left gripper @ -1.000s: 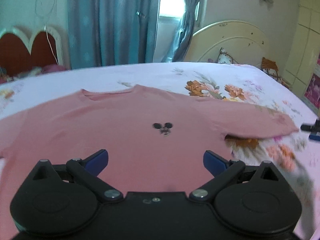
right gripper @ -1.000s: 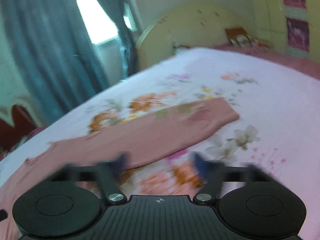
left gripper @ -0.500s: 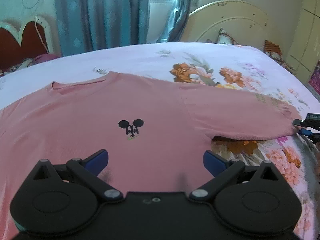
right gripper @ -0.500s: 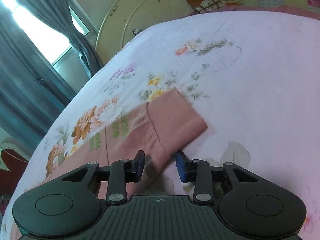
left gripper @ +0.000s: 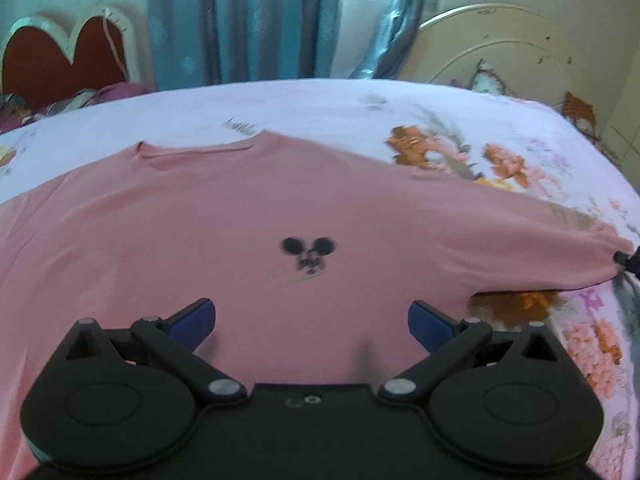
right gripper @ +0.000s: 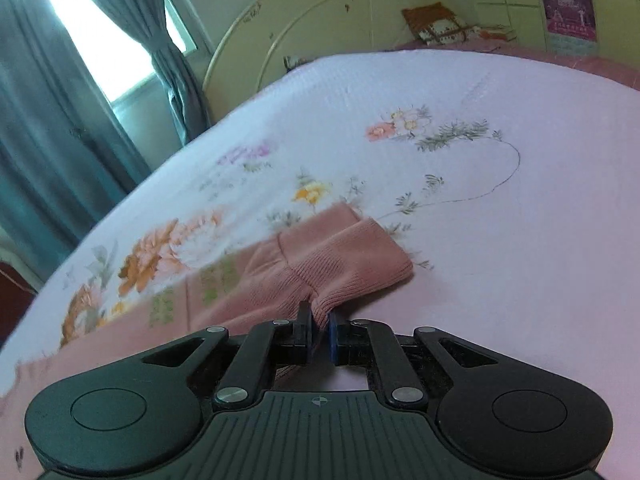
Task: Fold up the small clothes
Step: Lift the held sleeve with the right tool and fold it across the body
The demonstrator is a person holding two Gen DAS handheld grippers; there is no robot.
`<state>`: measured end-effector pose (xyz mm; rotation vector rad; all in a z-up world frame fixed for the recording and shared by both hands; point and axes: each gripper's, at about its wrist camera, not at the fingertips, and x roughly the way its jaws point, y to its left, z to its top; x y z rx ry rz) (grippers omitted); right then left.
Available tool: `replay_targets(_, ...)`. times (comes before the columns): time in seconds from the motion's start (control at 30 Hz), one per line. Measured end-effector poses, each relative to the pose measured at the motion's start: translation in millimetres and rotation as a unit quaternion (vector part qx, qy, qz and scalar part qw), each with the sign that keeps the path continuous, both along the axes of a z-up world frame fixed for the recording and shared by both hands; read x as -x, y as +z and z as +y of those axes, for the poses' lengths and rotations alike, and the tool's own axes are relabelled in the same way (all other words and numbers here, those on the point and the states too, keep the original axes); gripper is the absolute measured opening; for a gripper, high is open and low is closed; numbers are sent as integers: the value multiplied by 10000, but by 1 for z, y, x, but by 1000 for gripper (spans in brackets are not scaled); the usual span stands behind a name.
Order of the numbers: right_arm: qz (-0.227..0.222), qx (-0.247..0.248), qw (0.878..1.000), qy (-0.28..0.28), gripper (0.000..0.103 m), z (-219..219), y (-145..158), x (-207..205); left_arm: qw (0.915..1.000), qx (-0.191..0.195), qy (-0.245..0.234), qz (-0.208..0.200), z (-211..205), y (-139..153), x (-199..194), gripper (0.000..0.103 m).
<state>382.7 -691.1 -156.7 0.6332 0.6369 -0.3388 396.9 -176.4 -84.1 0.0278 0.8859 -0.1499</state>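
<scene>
The jaws of the right gripper (right gripper: 319, 330) are pinched tight on the edge of the cuff (right gripper: 352, 264) at the end of the long sleeve (right gripper: 256, 280). The cloth is bunched up where they bite it, so the hold looks good. Grabbing the cuff makes sense, because it is the far tip of the sleeve, and where the tip goes the rest of the sleeve will follow. My guess is that the sleeve is about to be lifted and laid back over the body of the pink shirt (left gripper: 248, 232). The jaws of the left gripper (left gripper: 312, 320) are wide open and hold nothing. They hang just over the lower front of the shirt, one blue pad on each side, below the little black mouse picture (left gripper: 307, 255). It may be waiting there to press the shirt down so it does not slide when the sleeve is pulled, but I cannot be sure. The shirt lies flat and face up on the bed (right gripper: 500, 208), with its neck hole pointing toward the far side and the sleeve stretched out over the flowers on the sheet. Flat and spread out is the easy way to start, so the folding looks like it has only just begun. Past the bed are blue curtains (left gripper: 240, 20) and a cream headboard (right gripper: 340, 28).
</scene>
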Motion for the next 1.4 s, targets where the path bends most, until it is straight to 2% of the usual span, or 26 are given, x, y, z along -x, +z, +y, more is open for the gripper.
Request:
replay_targets(0.1, 122, 116, 9999, -26, 7, 14, 1, -8, 10000, 15, 13, 86, 14, -3, -1, 103)
replay_targets(0.17, 34, 209, 9998, 40, 7, 26, 10, -12, 10000, -17, -22, 85, 25, -5, -1, 102)
replay_targets(0.33, -262, 744, 9951, 600, 7, 87, 43, -37, 9998, 28, -63, 165, 61, -14, -4, 93)
replay_targets(0.43, -362, 882, 9896, 1077, 7, 140, 62, -52, 9997, 216, -26, 77, 88, -14, -6, 93)
replay_targets(0.57, -566, 1373, 9669, 2075, 7, 247, 90, -66, 9991, 410, -44, -37, 138, -10, -11, 93)
replay_targets(0.6, -614, 1382, 9611, 2312, 7, 275, 92, -70, 9989, 454, -40, -57, 150, -8, -12, 91)
replay_targets(0.67, -691, 1352, 9469, 2834, 7, 333, 91, -80, 9980, 621, -27, -92, 179, -4, -12, 81)
replay_targets(0.7, -724, 1373, 9388, 3075, 7, 360, 89, -84, 9976, 685, 19, -105, 195, -3, -11, 79)
replay_targets(0.83, -744, 1401, 9000, 4059, 7, 467, 62, -99, 9967, 755, 286, -125, 246, 1, -5, 75)
replay_targets(0.9, -661, 1462, 8855, 4361, 7, 504, 44, -103, 9962, 771, 390, -107, 264, 2, -2, 74)
replay_targets(0.97, -445, 1526, 8785, 4505, 7, 530, 27, -107, 9959, 793, 422, -89, 272, 2, -1, 74)
replay_targets(1.07, -237, 1904, 8793, 4358, 9, 547, 11, -107, 9949, 942, 356, -30, 272, 2, -4, 82)
replay_targets(1.1, -253, 2032, 8784, 4319, 28, 548, 12, -103, 9947, 986, 306, -21, 268, 1, -7, 84)
replay_targets(1.13, -284, 2111, 8803, 4239, 52, 543, 13, -97, 9943, 1043, 233, -17, 265, 0, -10, 85)
replay_targets(1.23, -362, 1899, 8941, 4041, 54, 515, 18, -80, 9917, 1283, -36, 26, 243, -6, -25, 84)
replay_targets(1.27, -328, 1867, 8994, 3938, 54, 506, 18, -74, 9905, 1369, -158, 26, 231, -8, -32, 81)
replay_targets(1.4, -105, 1543, 9280, 3390, 53, 444, 21, -49, 9878, 1475, -472, 173, 192, -24, -56, 73)
